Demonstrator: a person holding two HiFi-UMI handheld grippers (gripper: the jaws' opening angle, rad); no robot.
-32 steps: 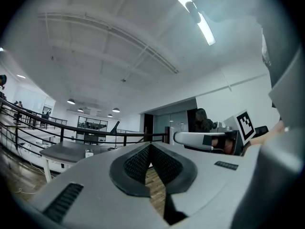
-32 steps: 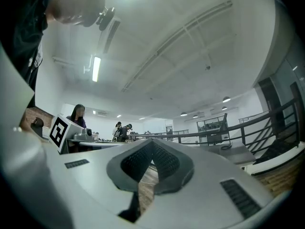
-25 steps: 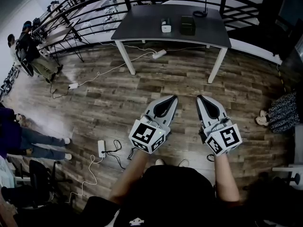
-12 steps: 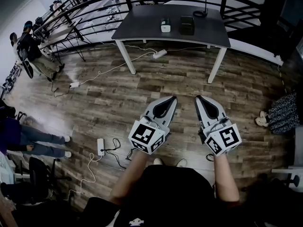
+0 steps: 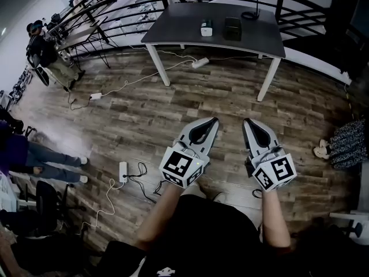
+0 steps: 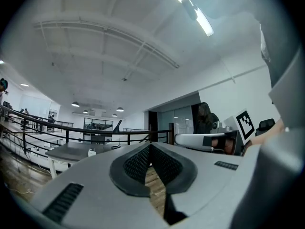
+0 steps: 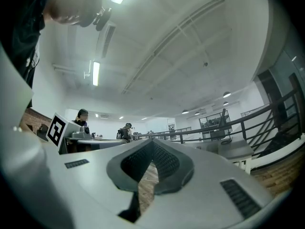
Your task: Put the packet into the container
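Table: dark-topped table on white legs, at the far side of the room.
On the table: a small white object and a black box side by side near the middle, a little apart; a lamp base far right.
Floor: wood-plank floor.
On the floor: a white power strip under the table's near edge, a white cable running left from it to a white adapter, and a second power strip near left with dark cables.
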